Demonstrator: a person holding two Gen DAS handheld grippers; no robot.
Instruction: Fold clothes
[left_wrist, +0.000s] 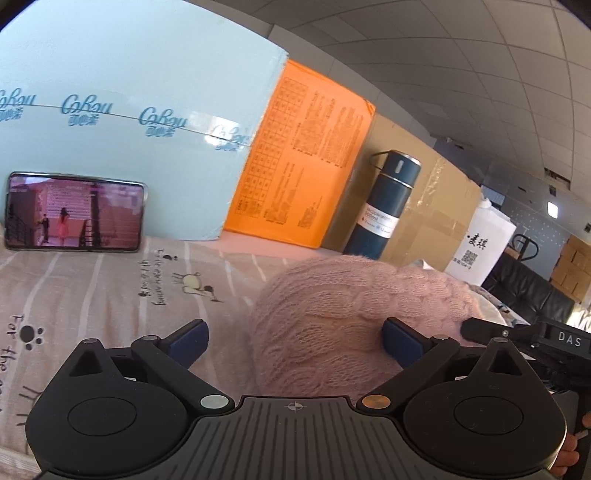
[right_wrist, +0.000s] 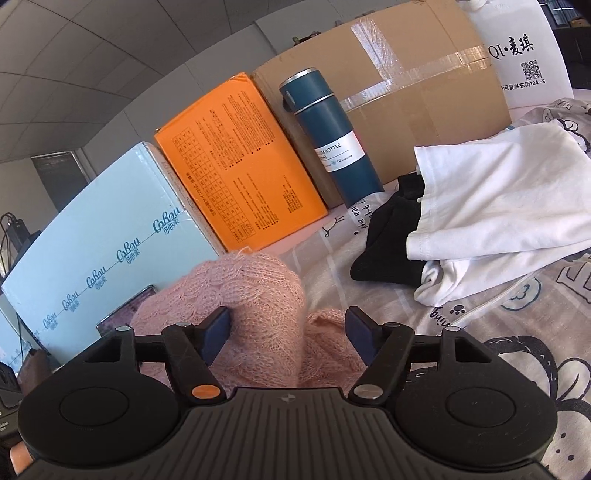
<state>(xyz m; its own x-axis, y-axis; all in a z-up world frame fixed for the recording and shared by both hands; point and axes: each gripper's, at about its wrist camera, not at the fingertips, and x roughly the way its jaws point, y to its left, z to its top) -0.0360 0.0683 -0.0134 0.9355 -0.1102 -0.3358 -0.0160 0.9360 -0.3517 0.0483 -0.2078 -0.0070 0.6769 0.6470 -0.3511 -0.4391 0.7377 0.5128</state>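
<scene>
A bunched pink knit sweater (left_wrist: 343, 306) lies on a printed bedsheet (left_wrist: 110, 291). My left gripper (left_wrist: 295, 343) is open wide; the sweater's mound fills the right half of the gap and touches the right blue pad (left_wrist: 402, 345). In the right wrist view the sweater (right_wrist: 258, 291) rises as a thick fold between the fingers of my right gripper (right_wrist: 290, 336), which is open, with its left pad (right_wrist: 218, 334) against the knit. The right gripper's body (left_wrist: 517, 334) shows at the right edge of the left wrist view.
Behind the sweater stand a light blue box (left_wrist: 129, 110), an orange box (left_wrist: 303, 166), a blue bottle (right_wrist: 332, 140), a cardboard box (right_wrist: 413, 85) and a white bag (right_wrist: 524, 48). A phone (left_wrist: 74, 212) leans on the blue box. White (right_wrist: 498, 206) and black (right_wrist: 391, 236) garments lie at right.
</scene>
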